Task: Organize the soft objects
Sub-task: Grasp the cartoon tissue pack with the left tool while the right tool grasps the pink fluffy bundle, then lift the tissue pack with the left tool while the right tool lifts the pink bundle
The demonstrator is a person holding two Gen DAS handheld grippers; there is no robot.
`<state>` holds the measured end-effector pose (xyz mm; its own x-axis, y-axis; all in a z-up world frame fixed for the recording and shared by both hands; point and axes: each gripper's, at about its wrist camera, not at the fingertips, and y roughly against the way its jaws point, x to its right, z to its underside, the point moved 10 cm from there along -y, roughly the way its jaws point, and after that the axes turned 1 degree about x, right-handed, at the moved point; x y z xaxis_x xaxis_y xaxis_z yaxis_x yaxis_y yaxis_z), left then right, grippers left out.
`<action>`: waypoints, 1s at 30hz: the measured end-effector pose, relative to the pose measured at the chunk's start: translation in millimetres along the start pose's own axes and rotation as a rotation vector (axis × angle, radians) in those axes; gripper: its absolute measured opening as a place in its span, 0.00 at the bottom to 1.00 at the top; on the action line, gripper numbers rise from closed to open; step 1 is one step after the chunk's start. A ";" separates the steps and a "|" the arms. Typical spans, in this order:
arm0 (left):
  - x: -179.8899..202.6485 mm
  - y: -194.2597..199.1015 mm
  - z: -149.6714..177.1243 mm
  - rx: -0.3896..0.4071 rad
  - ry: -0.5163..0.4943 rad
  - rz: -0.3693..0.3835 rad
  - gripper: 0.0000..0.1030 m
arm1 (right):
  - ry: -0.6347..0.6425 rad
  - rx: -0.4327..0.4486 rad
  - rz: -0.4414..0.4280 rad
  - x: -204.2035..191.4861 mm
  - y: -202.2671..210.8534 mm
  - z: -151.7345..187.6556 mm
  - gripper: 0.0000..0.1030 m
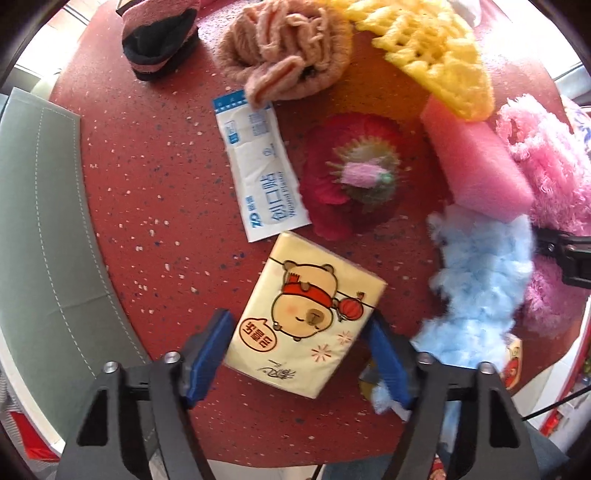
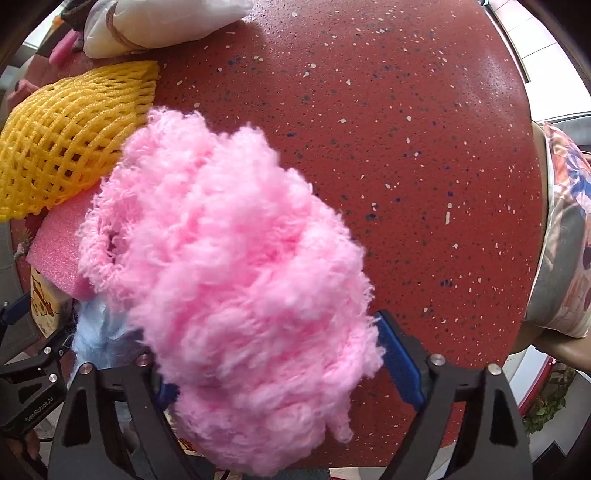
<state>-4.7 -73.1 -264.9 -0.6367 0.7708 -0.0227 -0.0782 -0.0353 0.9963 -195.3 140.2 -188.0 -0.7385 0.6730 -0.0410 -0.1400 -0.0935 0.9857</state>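
Two claws point down over a speckled red tabletop. With its jaws partly open, the left claw straddles a cream tissue pack printed with a cartoon bear; whether the blue pads press it, I cannot tell. A fluffy pink yarn bundle fills the right claw, hiding one pad, so its grip is unclear. Only the left view shows the white plaster packet and red fabric flower; only the right shows a white tied bag.

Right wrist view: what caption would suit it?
Right gripper closing around a fluffy pink ball above the speckled red table.
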 end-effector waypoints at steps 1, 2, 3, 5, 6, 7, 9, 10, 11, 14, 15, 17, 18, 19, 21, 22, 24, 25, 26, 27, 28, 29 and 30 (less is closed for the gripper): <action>2.7 1.2 0.6 -0.003 -0.001 0.002 0.60 | 0.008 0.008 -0.001 0.9 3.2 -0.2 0.74; 4.3 1.3 1.7 -0.013 -0.002 -0.008 0.60 | 0.015 0.016 -0.002 0.7 5.0 -1.4 0.60; 7.3 2.0 3.1 -0.020 -0.003 -0.016 0.59 | 0.021 0.025 -0.006 0.4 6.3 -2.3 0.49; 15.1 4.5 6.6 -0.033 -0.008 -0.016 0.59 | 0.015 0.014 -0.042 -0.4 4.1 -0.6 0.48; 17.8 5.1 10.8 -0.039 -0.013 -0.013 0.58 | 0.014 0.004 -0.056 0.1 4.6 2.1 0.48; 19.8 7.0 14.5 -0.037 -0.018 -0.015 0.57 | 0.017 0.001 -0.065 1.2 4.8 4.3 0.48; 17.8 14.9 22.3 -0.026 -0.024 -0.016 0.56 | 0.035 0.009 -0.066 3.4 2.9 7.2 0.48; 18.6 20.0 26.6 -0.023 -0.024 -0.015 0.55 | 0.043 0.013 -0.069 1.9 7.7 13.4 0.48; 20.1 24.0 29.2 -0.020 -0.021 -0.015 0.54 | 0.046 0.016 -0.076 2.4 9.3 15.3 0.48; 24.7 37.4 37.0 -0.008 -0.004 -0.017 0.54 | 0.047 0.020 -0.095 5.2 14.4 18.5 0.48; 29.1 42.3 40.5 -0.003 0.000 -0.017 0.53 | 0.044 0.021 -0.102 7.3 15.5 17.6 0.48; 35.6 52.4 45.0 0.012 0.014 -0.017 0.53 | 0.032 0.025 -0.123 10.1 19.7 17.0 0.48; 38.2 56.4 46.4 0.018 0.020 -0.017 0.53 | 0.030 0.024 -0.131 20.6 28.7 -0.3 0.48; 39.7 61.6 49.0 0.024 0.028 -0.015 0.53 | 0.029 0.025 -0.142 23.2 29.4 -1.7 0.48; 45.3 69.8 52.0 0.034 0.044 -0.012 0.53 | 0.033 0.029 -0.157 23.6 29.0 -6.2 0.48; 46.8 73.2 52.3 0.038 0.052 -0.013 0.53 | 0.037 0.029 -0.166 23.8 27.9 -8.1 0.48; 52.2 80.8 52.6 0.043 0.070 -0.019 0.53 | 0.046 0.037 -0.177 24.2 30.5 -11.5 0.48; 54.6 86.7 54.4 0.047 0.078 -0.021 0.53 | 0.056 0.042 -0.183 24.1 32.6 -13.6 0.48; 56.9 90.7 55.6 0.052 0.086 -0.023 0.53 | 0.064 0.048 -0.187 24.6 35.5 -15.6 0.48; 58.1 95.6 57.0 0.060 0.093 -0.025 0.53 | 0.070 0.056 -0.192 25.0 38.7 -17.8 0.48; 59.6 100.2 58.2 0.067 0.099 -0.027 0.53 | 0.076 0.065 -0.198 25.5 42.4 -20.4 0.48; 62.2 106.0 58.9 0.077 0.105 -0.031 0.53 | 0.082 0.072 -0.202 26.0 44.9 -22.8 0.48; 58.9 111.4 57.2 0.083 0.110 -0.032 0.53 | 0.089 0.079 -0.206 26.5 46.5 -25.5 0.48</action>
<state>-7.0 4.8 -150.5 -0.7153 0.6963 -0.0590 -0.0388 0.0447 0.9982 -238.2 134.9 -147.4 -0.7558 0.6039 -0.2531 -0.2442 0.0987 0.9647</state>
